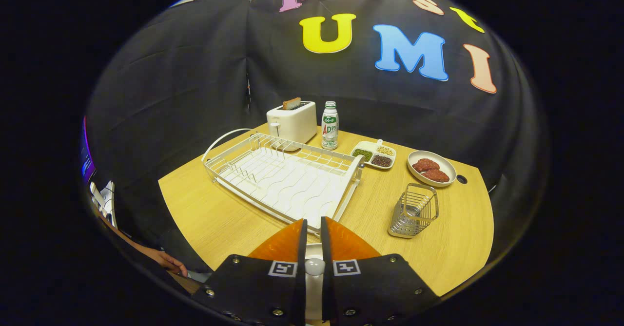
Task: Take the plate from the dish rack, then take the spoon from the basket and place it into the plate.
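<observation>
The fingers pinch a thin white edge, apparently the plate, just near of the empty dish rack. The plate step seems underway; next it must be set on the tabletop, before reaching the basket at right.

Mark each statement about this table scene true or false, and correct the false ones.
1. A slice of toast sticks up from the toaster. True.
2. The bottle stands between the toaster and the divided dish. True.
3. The basket lies inside the dish rack. False: it stands on the table, apart from the rack.
4. The bowl beyond the basket holds green beans. False: it holds reddish-brown pieces.
5. The tool has its fingers spread wide. False: they stand close together at the rack's near edge, with something white in the narrow gap.
</observation>
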A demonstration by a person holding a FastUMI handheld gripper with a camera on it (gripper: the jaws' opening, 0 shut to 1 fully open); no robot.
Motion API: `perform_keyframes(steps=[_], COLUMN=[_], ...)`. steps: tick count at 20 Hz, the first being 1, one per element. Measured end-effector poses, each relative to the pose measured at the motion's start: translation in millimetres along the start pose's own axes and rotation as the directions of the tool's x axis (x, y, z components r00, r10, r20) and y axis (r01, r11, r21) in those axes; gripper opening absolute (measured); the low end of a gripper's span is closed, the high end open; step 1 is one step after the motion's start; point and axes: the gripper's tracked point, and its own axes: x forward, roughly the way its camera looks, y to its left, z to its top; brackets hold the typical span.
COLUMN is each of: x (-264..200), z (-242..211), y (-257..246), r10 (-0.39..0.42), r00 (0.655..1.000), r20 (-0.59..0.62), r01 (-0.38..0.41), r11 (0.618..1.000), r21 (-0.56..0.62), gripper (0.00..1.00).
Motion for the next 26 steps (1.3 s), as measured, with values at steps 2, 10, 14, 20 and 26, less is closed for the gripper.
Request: perform_keyframes(steps=[2, 10, 14, 20, 26], x=[5, 19, 17, -17, -85], z=[-1, -10, -2, 43, 109], y=[5, 13, 3, -43, -114], r10=[0.014, 0.061, 0.052, -0.056, -0.252], r00=[1.000, 0.997, 0.998, 0.991, 0.914], r20=[-0.010, -0.053, -0.023, 0.118, 0.316], r01=[-0.014, -0.064, -0.053, 0.060, 0.232], r11=[1.000, 0.996, 0.995, 0.998, 0.967], r21=[-0.009, -0.064, -0.087, -0.032, 0.102], gripper=[0.12, 0.12, 0.17, 0.34, 0.35])
